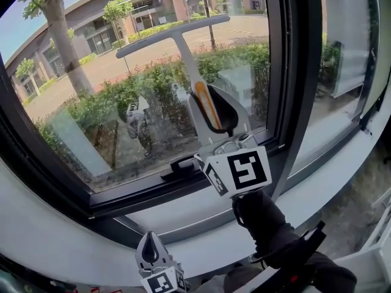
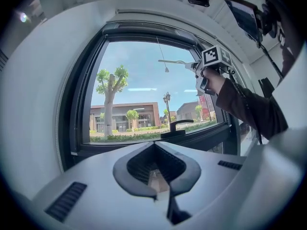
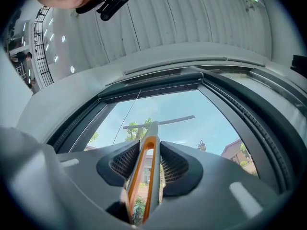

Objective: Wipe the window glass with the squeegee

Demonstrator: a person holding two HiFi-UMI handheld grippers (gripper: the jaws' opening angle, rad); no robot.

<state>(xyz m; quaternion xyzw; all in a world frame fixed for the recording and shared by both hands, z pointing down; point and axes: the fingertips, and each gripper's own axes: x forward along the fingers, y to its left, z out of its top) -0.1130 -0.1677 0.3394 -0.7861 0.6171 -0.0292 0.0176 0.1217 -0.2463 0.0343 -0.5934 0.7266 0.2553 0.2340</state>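
fingers, left gripper (image 2: 160, 190): pads (image 2: 125, 169) closed on each other, nothing between them; held low over the near sill (image 1: 61, 237), well apart from the glass.
window glass (image 1: 116, 84): far side, set in a dark frame (image 1: 293, 72); window handle (image 1: 183, 163) on the lower rail.
squeegee (image 1: 194, 72): upright at the centre of the pane; blade (image 1: 174, 34) across the top, tilted; contact with the glass cannot be confirmed.
handling (judgement): light, stiff plastic stem with a soft blade edge; the long stem will likely twist in a loose grip.
grip point (judgement): orange-and-white handle loop at the near end.
fingers, right gripper (image 1: 215, 112): pads (image 3: 175, 169) clamped on both sides of the squeegee handle, no visible gap.
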